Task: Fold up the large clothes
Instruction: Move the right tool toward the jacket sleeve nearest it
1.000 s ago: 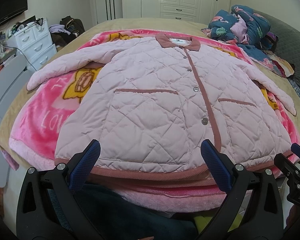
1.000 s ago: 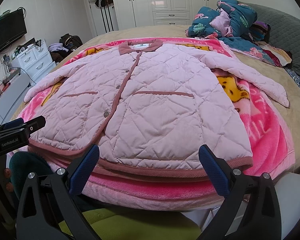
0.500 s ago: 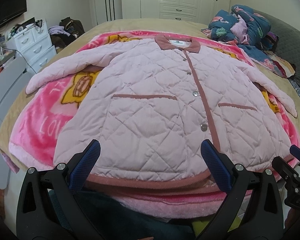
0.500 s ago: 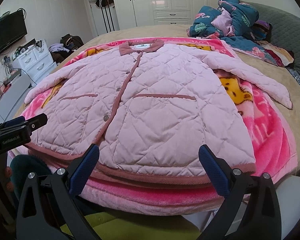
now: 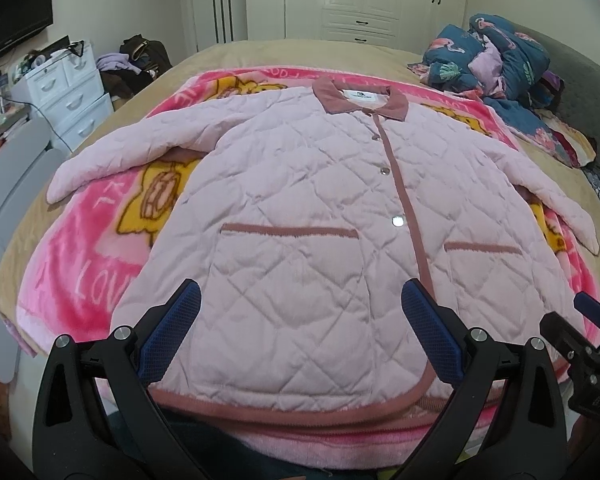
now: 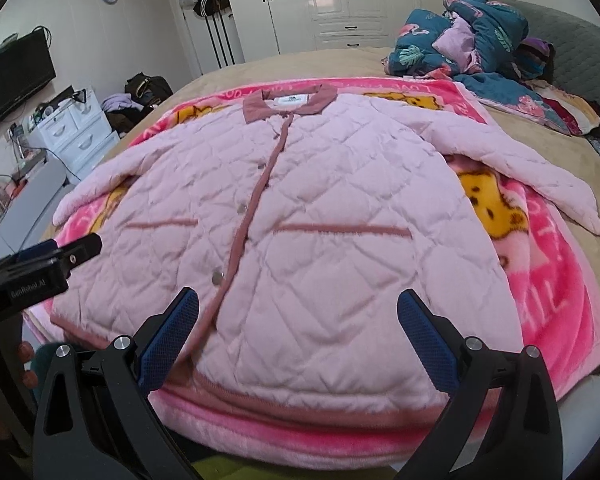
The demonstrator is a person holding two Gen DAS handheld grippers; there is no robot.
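A pale pink quilted jacket [image 5: 308,208] [image 6: 300,216] with a dusty-rose collar, placket and hem lies flat and buttoned, front up, both sleeves spread out to the sides. It rests on a bright pink cartoon blanket [image 5: 80,264] [image 6: 556,280] on the bed. My left gripper [image 5: 300,320] hovers open over the lower left part of the jacket, just above its hem, holding nothing. My right gripper [image 6: 298,320] stands open over the lower right part near the hem, also with nothing between its fingers. Each gripper shows at the edge of the other's view.
A heap of dark blue floral bedding [image 5: 496,64] [image 6: 476,36] lies at the far right of the tan bed [image 5: 300,52]. White drawers [image 5: 68,96] and a dark screen [image 6: 12,80] stand at the left; white wardrobes [image 6: 360,0] line the back wall.
Both grippers have moved forward over the jacket's hem; the hem has slid lower in both views. The jacket itself has not moved.
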